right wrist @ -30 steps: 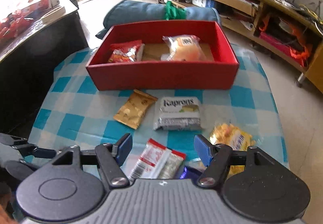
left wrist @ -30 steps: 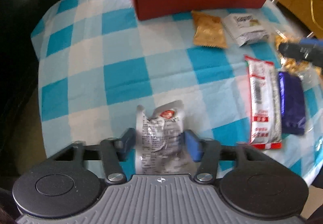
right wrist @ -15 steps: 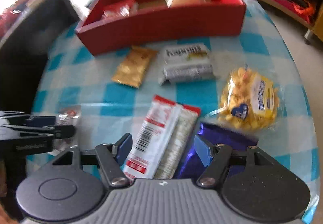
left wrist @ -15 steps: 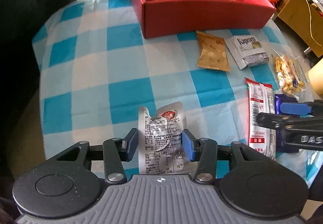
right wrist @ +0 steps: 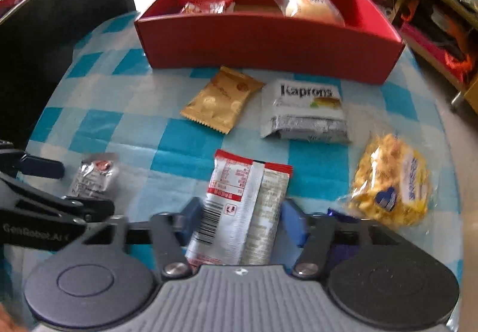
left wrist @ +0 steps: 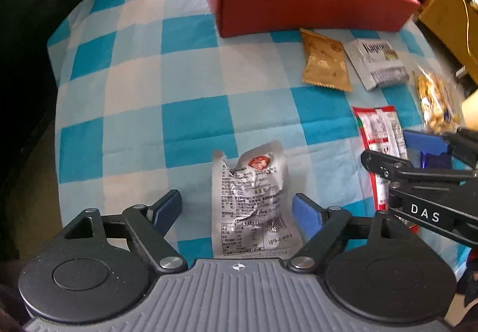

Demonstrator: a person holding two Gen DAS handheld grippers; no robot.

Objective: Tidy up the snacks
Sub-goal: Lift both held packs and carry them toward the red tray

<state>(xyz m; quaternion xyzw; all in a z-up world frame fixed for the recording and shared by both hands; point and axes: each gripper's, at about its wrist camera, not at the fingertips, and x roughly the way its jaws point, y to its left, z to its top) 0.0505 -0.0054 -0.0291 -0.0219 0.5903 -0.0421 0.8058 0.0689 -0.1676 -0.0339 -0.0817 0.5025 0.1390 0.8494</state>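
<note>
A silver crumpled packet (left wrist: 249,200) lies on the checked cloth between the wide-open fingers of my left gripper (left wrist: 237,214); it also shows in the right wrist view (right wrist: 92,176). My right gripper (right wrist: 243,221) has its blue pads against both sides of the long red-and-white packet (right wrist: 239,206), which also shows in the left wrist view (left wrist: 379,134). The red box (right wrist: 269,42) stands at the far side and holds a red packet (right wrist: 206,3) and a bun packet (right wrist: 310,4).
A gold packet (right wrist: 221,99), a silver Kaprons packet (right wrist: 304,111), a yellow snack bag (right wrist: 391,179) and a purple packet (right wrist: 337,212) lie on the cloth. A dark cabinet (right wrist: 44,18) stands left. Shelves (right wrist: 433,3) stand right.
My left gripper has opened wide and let go of the silver packet. My right gripper has moved forward and closed in on the red-and-white packet.
</note>
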